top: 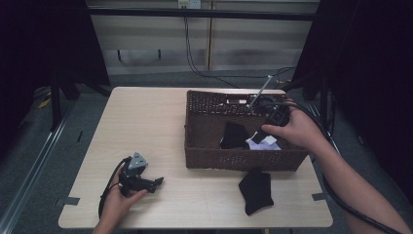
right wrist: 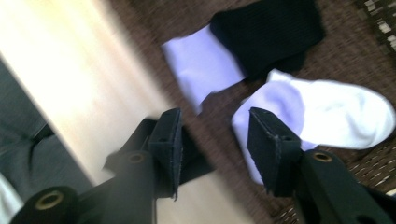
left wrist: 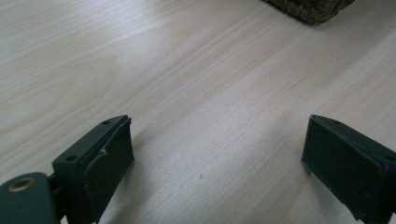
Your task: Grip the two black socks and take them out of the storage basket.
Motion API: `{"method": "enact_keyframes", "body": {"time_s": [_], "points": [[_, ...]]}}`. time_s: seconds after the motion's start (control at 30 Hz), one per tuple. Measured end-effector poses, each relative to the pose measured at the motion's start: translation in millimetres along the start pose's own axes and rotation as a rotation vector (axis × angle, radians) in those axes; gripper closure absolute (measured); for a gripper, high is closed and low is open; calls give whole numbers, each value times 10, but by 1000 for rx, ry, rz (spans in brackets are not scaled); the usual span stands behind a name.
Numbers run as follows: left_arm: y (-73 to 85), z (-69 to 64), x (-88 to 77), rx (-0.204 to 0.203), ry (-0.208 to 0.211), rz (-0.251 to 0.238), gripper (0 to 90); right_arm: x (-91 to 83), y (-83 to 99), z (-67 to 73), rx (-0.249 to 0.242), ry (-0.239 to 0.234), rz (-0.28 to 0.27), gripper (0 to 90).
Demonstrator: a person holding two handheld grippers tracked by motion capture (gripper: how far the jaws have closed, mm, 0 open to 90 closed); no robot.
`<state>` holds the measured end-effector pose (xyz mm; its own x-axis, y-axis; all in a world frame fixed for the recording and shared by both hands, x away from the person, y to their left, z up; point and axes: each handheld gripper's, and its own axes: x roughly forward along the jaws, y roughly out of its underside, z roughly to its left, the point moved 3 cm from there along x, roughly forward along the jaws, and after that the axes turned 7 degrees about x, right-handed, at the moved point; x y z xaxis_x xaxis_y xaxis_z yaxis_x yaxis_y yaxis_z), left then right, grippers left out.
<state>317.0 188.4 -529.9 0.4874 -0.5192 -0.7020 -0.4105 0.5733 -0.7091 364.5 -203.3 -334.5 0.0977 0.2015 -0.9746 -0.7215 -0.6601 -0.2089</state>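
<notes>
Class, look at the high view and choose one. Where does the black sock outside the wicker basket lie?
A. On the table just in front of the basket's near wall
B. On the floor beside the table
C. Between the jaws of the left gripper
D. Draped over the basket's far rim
A: the black sock lies flat on the table just in front of the basket, clear of the left gripper.

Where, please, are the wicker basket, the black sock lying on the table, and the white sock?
wicker basket (top: 234,158), high view, near wall.
black sock on the table (top: 255,190), high view, its middle.
white sock (right wrist: 345,112), right gripper view, its middle.
</notes>
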Motion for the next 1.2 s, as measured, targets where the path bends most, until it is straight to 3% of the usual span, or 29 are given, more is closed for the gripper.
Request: {"method": "enact_keyframes", "body": {"time_s": [0.17,0.33,0.5,0.77,0.83,1.2], "points": [[0,0,0,-1,0,0,79,163,-198,-150,32,27,-9,518],[0,0,2,-1,-2,-3,79,450,-341,-305,76,25,-11,484],[0,-1,3,-1,-2,-4,79,735,-430,-432,119,26,10,470],[1,0,3,0,-2,-4,79,1044,-492,-623,172,39,14,453],[0,0,4,0,-3,-4,79,1108,-498,-648,190,33,21,453],[0,0,3,0,-2,-4,79,1388,-542,-707,193,53,64,467]]}}
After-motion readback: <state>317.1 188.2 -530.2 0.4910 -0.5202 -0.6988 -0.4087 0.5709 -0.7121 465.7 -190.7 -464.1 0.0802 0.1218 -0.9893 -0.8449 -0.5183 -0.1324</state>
